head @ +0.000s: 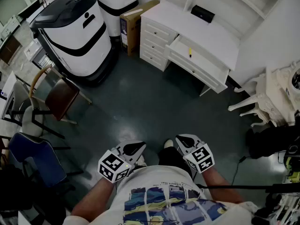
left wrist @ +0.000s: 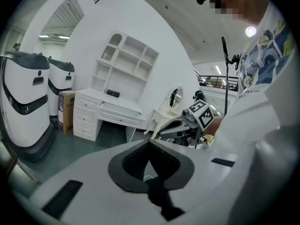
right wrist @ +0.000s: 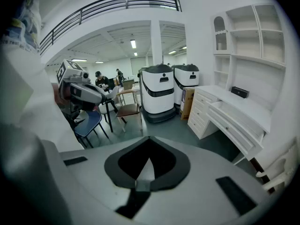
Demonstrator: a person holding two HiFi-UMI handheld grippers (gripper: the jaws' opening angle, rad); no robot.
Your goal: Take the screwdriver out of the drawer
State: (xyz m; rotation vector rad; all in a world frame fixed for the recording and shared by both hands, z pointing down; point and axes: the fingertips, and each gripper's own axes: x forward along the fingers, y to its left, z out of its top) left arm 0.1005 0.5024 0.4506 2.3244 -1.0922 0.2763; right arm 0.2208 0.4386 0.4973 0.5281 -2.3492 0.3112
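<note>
A white desk (head: 220, 36) stands across the room with its middle drawer (head: 202, 65) pulled open. In the drawer lies a small yellow-handled screwdriver (head: 190, 52). Both grippers are held close to the person's body, far from the desk. My left gripper (head: 137, 150) has its jaws together and nothing in them; in the left gripper view (left wrist: 149, 143) its tips meet. My right gripper (head: 182, 142) is likewise shut and holds nothing, its tips (right wrist: 150, 140) touching. The open drawer (right wrist: 236, 123) shows at right in the right gripper view, its contents hidden.
Two large white-and-black machines (head: 77, 32) and a cardboard box (head: 136, 18) stand left of the desk. Chairs (head: 58, 97) and a blue seat (head: 33, 156) line the left side. A white ornate chair (head: 262, 97) sits at right. A small black box (head: 202, 14) rests on the desktop.
</note>
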